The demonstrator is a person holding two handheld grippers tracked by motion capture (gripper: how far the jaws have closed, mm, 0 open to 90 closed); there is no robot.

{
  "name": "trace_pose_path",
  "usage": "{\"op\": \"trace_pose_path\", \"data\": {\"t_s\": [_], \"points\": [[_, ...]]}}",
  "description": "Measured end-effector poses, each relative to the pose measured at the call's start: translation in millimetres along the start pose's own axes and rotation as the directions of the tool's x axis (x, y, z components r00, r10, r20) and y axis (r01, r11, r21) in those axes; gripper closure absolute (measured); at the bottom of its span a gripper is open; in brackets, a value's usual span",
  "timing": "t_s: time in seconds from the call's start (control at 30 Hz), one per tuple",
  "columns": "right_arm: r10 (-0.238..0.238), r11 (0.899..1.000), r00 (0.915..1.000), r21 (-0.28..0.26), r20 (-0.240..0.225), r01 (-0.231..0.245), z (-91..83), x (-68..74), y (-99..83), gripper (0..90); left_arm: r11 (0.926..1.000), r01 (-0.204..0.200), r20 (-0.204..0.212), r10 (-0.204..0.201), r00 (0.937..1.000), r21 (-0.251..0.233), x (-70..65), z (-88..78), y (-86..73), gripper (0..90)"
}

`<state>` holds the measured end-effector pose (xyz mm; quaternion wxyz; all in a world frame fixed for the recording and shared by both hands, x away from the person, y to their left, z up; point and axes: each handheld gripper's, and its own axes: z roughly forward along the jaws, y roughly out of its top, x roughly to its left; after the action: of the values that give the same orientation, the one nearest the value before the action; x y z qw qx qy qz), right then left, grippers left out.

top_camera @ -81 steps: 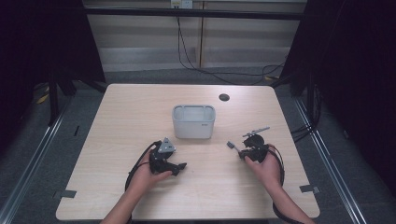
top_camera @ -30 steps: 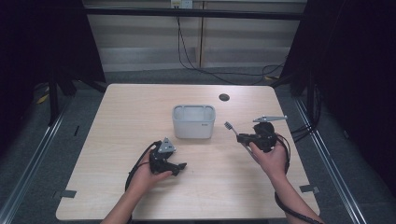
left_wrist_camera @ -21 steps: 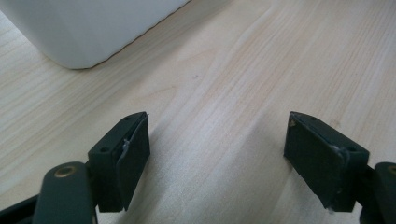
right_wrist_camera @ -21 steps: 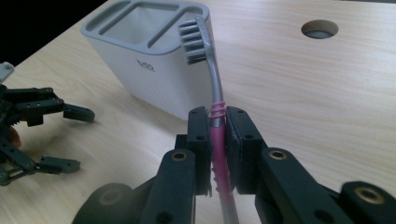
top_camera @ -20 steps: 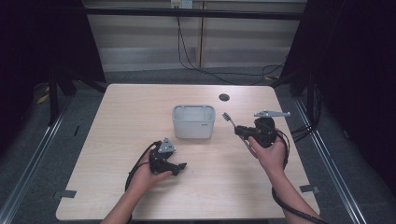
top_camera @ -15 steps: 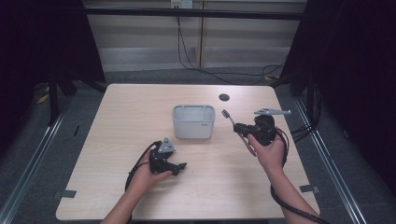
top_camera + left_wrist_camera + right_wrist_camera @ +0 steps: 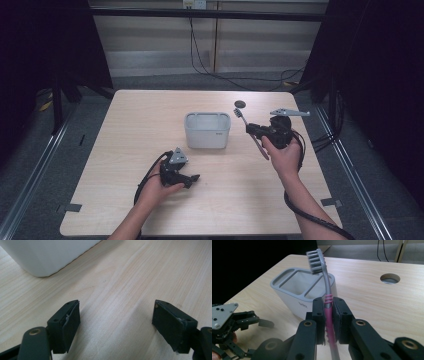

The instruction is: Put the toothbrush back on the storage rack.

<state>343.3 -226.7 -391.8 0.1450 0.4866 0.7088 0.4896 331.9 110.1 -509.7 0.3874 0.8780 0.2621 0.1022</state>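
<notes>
My right gripper (image 7: 254, 130) (image 7: 328, 306) is shut on a toothbrush (image 7: 250, 134) (image 7: 326, 287) with a pink and grey handle, bristle head up and tilted toward a white holder. That white holder (image 7: 207, 129) (image 7: 299, 291), a box with open compartments, stands at the table's middle, just left of the brush head. My left gripper (image 7: 192, 180) (image 7: 116, 322) rests on the table in front of the holder, open, with bare wood between its pads. The holder's rounded corner (image 7: 47, 255) lies ahead of it.
The light wooden table (image 7: 150, 120) has a round cable hole (image 7: 240, 104) (image 7: 390, 278) behind the right gripper. Cables trail from both grippers. Dark floor and metal rails surround the table edges.
My right hand has lifted the toothbrush and carried it left and back toward the holder, the brush head rising and tilting up. The left gripper has stayed put.
</notes>
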Motion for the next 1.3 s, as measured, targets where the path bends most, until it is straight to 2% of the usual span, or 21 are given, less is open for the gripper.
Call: {"op": "trace_pose_path", "data": {"t_s": [0.2,0.4,1.03,1.3], "points": [[-0.003,1.000,1.0000,-0.009,-0.005,0.003,5.5,5.2,5.6,80.9,1.0000,0.000,0.002,0.000,1.0000,-0.002,0.1,0.1,-0.1,22.2],[-0.004,0.999,0.9999,-0.041,-0.016,0.003,10.6,10.9,14.5,80.9,1.0000,0.000,0.002,0.000,1.0000,-0.002,0.1,0.1,-0.1,22.2],[0.047,0.989,0.9977,-0.136,-0.049,-0.053,15.5,9.5,26.7,80.9,1.0000,0.003,0.002,-0.003,1.0000,-0.004,-0.1,0.3,-0.1,22.2],[0.034,0.988,0.9979,-0.146,-0.056,-0.041,22.7,9.8,30.6,80.9,1.0000,0.004,0.002,-0.004,1.0000,-0.003,-0.1,0.2,-0.1,22.2]]}}
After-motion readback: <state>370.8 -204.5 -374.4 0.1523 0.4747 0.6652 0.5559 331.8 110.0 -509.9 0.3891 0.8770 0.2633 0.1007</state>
